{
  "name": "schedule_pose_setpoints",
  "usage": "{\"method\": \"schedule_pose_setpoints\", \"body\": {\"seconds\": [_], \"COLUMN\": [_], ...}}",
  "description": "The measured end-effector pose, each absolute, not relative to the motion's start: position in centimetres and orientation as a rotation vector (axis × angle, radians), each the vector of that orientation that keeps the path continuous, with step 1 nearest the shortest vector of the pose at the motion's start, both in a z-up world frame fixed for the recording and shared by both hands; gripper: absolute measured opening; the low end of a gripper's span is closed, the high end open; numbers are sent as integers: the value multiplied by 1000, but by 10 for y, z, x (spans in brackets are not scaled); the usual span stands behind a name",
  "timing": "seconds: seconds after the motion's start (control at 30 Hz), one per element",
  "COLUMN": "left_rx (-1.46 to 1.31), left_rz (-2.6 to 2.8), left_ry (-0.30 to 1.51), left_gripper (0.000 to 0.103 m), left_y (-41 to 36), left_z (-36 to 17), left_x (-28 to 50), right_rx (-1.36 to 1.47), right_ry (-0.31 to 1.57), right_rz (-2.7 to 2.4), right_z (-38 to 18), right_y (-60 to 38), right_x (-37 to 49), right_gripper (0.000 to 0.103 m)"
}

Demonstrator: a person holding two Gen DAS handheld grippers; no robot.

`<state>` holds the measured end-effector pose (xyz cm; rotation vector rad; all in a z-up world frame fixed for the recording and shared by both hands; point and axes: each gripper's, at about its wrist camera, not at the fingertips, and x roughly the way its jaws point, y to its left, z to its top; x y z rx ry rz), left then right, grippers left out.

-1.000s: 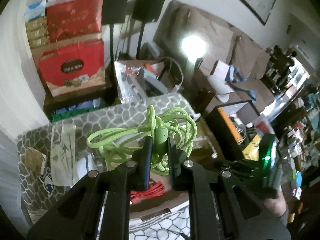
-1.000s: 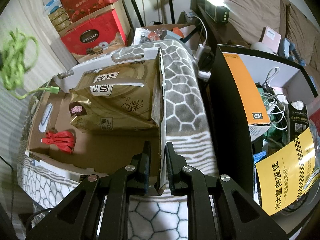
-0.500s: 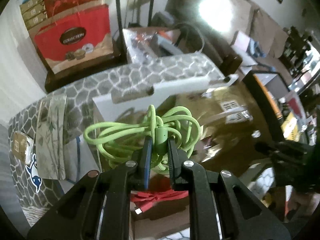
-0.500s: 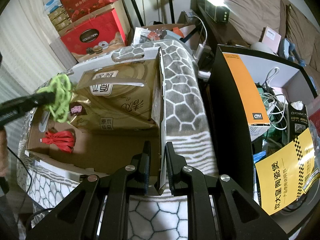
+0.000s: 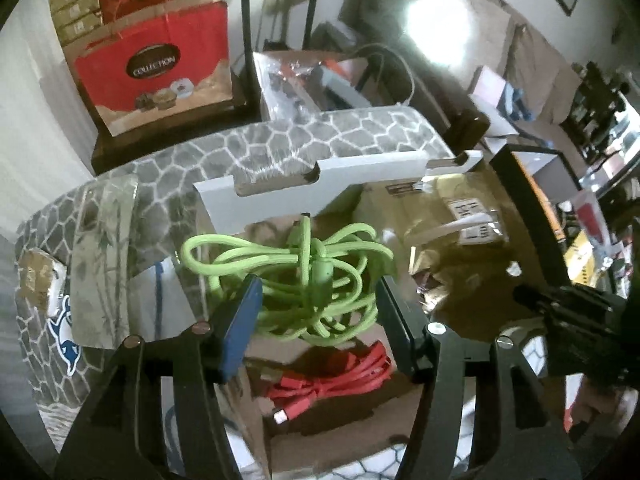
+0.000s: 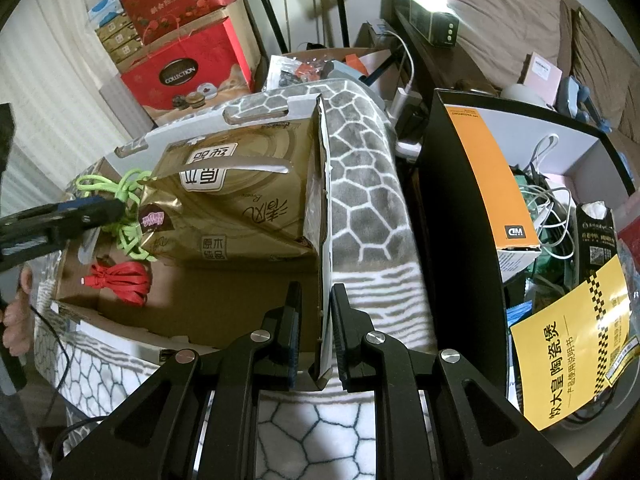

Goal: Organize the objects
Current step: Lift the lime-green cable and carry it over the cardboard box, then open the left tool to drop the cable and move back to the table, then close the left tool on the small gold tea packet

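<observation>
A tangled green cable (image 5: pixel 316 280) lies between the jaws of my left gripper (image 5: pixel 318 312), low inside the open cardboard box (image 5: pixel 320 184). Those jaws are opening and the pads stand apart from the cable. In the right wrist view the green cable (image 6: pixel 128 216) rests against a gold tissue pack (image 6: pixel 240 200), with the left gripper (image 6: pixel 80 212) beside it. A red cable (image 5: pixel 336 376) lies on the box floor just below. My right gripper (image 6: pixel 317 328) is shut on the box's right side wall (image 6: pixel 323 240).
The box sits on a grey honeycomb-patterned blanket (image 6: pixel 360 200). A black cabinet with an orange box (image 6: pixel 488 184) and loose wires stands close on the right. Red gift bags (image 6: pixel 180 76) are stacked behind. Flat packets (image 5: pixel 100 256) lie left of the box.
My left gripper sank into the box with the green cable, then its jaws parted and let the cable go. The right gripper kept still on the box wall.
</observation>
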<state>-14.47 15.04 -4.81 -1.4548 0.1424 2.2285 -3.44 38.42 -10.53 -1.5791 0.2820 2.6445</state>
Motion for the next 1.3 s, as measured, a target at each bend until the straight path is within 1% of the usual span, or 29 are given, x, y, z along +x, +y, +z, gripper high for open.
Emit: {"method": "schedule_pose_setpoints", "body": {"seconds": [0.13,0.27,0.33,0.37,0.47,0.73,0.97,1.1,1.2,1.3], "left_rx": [-1429,-1380,-1370,-1356,-1366,-1456,-1617,-1704,-1746,-1727], "left_rz": [2230,2257,2291,2318,2376,2474,2547,2560,2546,2541], "left_ry": [128,70,49,37,21,-120,-201,-245,-316,-451], "left_gripper": [57,59,81,84,84,86,86,86,86,86], "left_y": [141,119,106,98,74,-6,-70,-94,-104,-114], "left_z": [-34,-14,-6,-2,3,-7,-41,-65,-80,-85], "left_x": [-137,-134,-136,-136,-142,-169,-200,-213,-221,-226], "right_rx": [-1580,-1580,-1580,-1580,-1579,-1580,-1579,-1581,-1582,-1582], "right_ry": [283,281,282,282,285,283,285,277,267,269], "right_rz": [2645,2645,2645,2646,2646,2645,2645,2644,2642,2642], "right_z": [-105,-105,-106,-105,-105,-105,-105,-104,-103,-103], "right_y": [384,384,383,384,384,385,385,384,384,384], "right_x": [-34,-35,-35,-35,-35,-35,-35,-35,-35,-35], "right_gripper": [15,15,15,15,15,15,16,17,17,17]}}
